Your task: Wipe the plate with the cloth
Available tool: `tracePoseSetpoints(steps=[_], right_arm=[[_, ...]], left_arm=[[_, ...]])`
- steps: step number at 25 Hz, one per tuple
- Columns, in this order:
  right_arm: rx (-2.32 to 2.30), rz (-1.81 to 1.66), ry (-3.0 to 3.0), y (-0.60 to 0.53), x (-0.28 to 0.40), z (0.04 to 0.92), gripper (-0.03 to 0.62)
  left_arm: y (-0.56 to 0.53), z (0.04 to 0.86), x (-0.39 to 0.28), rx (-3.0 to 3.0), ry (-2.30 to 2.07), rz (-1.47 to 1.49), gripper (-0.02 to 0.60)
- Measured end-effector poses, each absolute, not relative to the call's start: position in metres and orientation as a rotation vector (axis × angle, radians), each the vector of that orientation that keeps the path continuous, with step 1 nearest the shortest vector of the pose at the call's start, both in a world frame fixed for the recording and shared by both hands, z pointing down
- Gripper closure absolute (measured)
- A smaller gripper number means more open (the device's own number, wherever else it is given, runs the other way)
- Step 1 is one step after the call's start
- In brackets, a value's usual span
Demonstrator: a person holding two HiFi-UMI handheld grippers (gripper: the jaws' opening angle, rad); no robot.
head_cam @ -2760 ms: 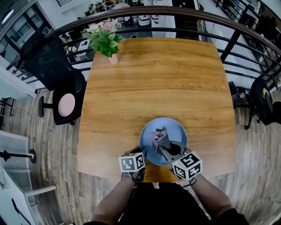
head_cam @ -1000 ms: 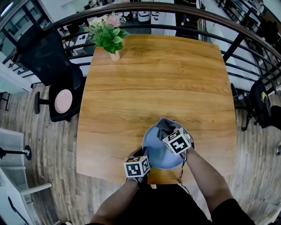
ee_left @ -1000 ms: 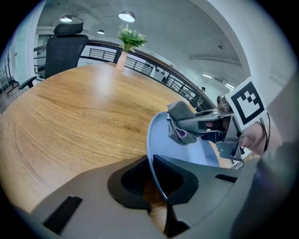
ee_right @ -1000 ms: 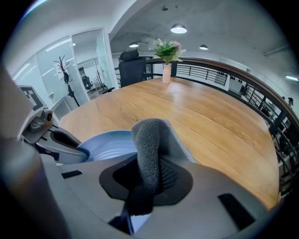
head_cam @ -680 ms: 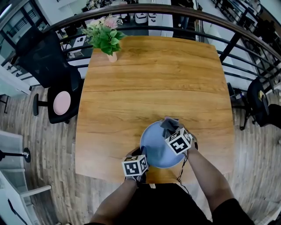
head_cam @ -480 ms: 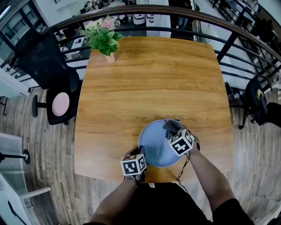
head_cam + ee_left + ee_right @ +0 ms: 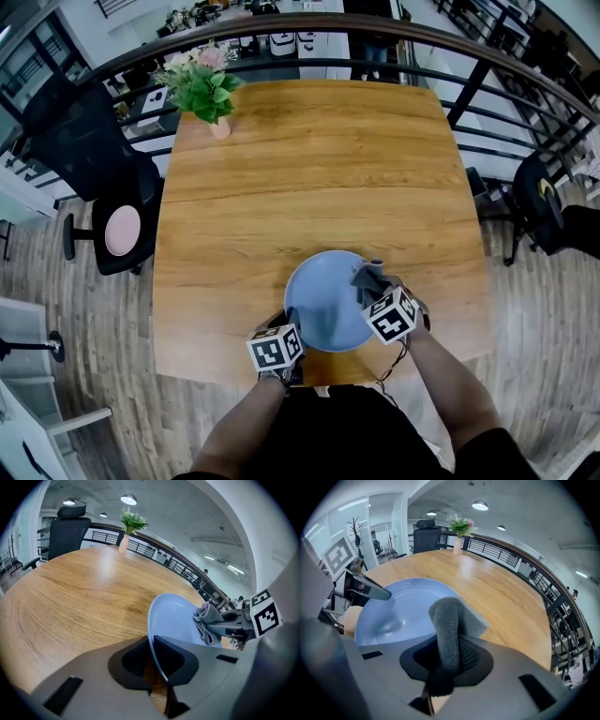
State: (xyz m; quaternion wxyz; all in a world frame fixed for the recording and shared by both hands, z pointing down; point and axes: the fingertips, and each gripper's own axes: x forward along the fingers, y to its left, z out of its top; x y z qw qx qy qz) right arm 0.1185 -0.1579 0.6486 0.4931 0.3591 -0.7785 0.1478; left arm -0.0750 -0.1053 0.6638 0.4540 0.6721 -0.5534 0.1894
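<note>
Wooden surface (image 7: pixel 309 169): left tongs (image 7: pixel 293 325) clamp the round pale-blue plate (image 7: pixel 323 302) at its rim; right tongs (image 7: pixel 375 287) grip the folded grey cloth (image 7: pixel 365 275). Hard wiping pressure may lever the plate loose.

Plate: the round blue ceramic plate (image 7: pixel 323 305) is at the near edge of the wooden table (image 7: pixel 309 169), right before you.
Left gripper: your left gripper (image 7: pixel 152 644) clamps the plate's near-left rim.
Cloth: the grey folded cloth (image 7: pixel 366 277) is on the plate's right side, pinched in your right gripper (image 7: pixel 446 644).
Flowers: the pink vase of flowers (image 7: pixel 202 89) stands at the table's far-left corner.
Chair: the black office chair (image 7: pixel 98 159) stands left of the table.
</note>
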Motion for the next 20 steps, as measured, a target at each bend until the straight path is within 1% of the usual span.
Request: tracePoseSetpoints(steps=[11,20], right_arm=[[0.917,0.398,-1.902,-0.123,0.128,0.641,0.522],[0.878,0.471,-1.935,-0.089,0.117,0.642,0.522]], left_arm=[[-0.106,0.662,-0.075,1.636,-1.388,0.460,0.535],[-0.106,0.665,-0.069,1.629,-1.373,0.419,0.537]])
